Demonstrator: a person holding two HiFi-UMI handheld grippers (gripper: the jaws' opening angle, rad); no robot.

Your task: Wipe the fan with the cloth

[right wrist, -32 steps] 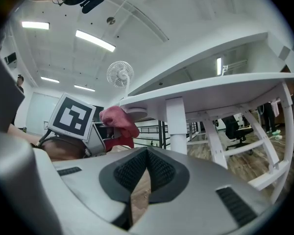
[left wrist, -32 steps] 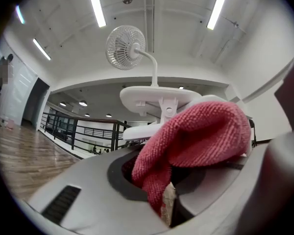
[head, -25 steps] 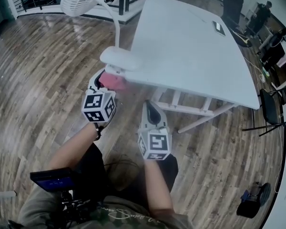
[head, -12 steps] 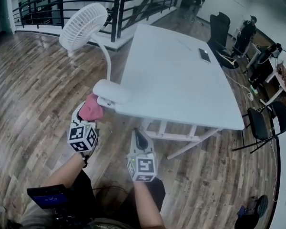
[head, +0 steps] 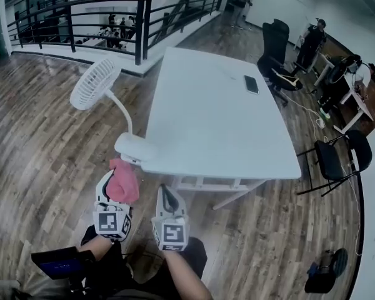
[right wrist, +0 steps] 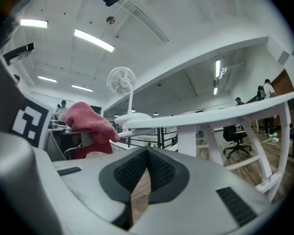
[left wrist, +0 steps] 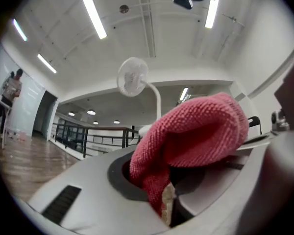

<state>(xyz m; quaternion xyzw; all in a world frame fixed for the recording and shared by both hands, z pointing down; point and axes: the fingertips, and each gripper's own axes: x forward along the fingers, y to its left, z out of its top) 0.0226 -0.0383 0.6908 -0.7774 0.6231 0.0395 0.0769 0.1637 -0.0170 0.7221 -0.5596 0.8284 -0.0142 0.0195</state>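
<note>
The cloth (left wrist: 196,131) is pinched in the left claw (left wrist: 169,202), bunched forward so the fan (left wrist: 133,77) beyond can be wiped. The right claw (right wrist: 146,173) is closed, empty.

One fan (head: 92,84), one table (head: 219,124), one pink cloth (head: 123,181). Two grippers: the left gripper (head: 111,183) and the right gripper (head: 166,190). One phone (head: 251,84) near the table's far right edge. Probably two chairs, a folding chair (head: 337,158) and an office chair (head: 276,42); the far clutter is too small to count.
</note>
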